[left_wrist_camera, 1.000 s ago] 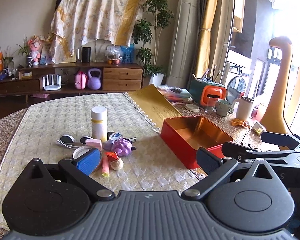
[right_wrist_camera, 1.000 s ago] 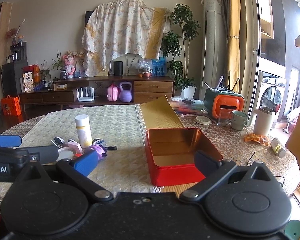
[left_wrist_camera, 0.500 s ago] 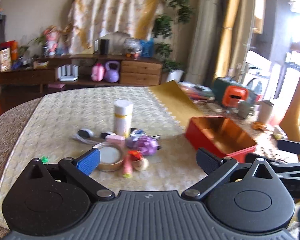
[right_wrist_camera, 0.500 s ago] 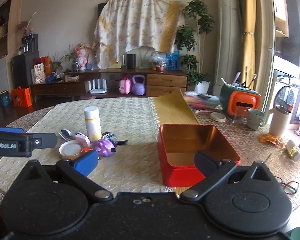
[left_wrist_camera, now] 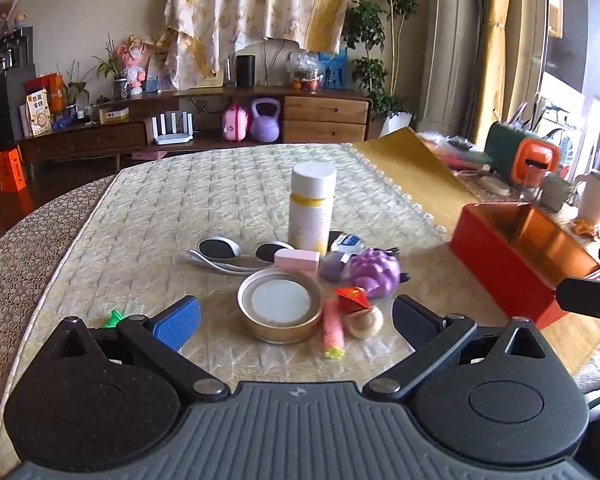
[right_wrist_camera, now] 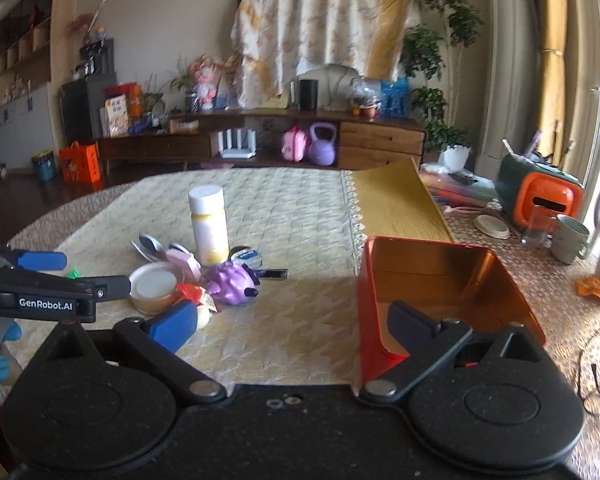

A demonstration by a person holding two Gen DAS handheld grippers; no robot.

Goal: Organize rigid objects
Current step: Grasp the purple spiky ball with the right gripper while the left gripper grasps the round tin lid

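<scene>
Left wrist: both tools wide open, empty; round gold-rimmed lid [left_wrist_camera: 280, 306] with white centre.

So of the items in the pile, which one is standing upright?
The white bottle with the yellow band: it stands tall at the pile's far edge, while the jar lid, sunglasses and purple toy lie low.

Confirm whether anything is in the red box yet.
No: the red box shows only its bare copper floor, and the small things sit on the cloth to its left.

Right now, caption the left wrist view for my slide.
Open left gripper faces a pile: jar lid, white bottle, purple toy; red tin to the right.
</scene>
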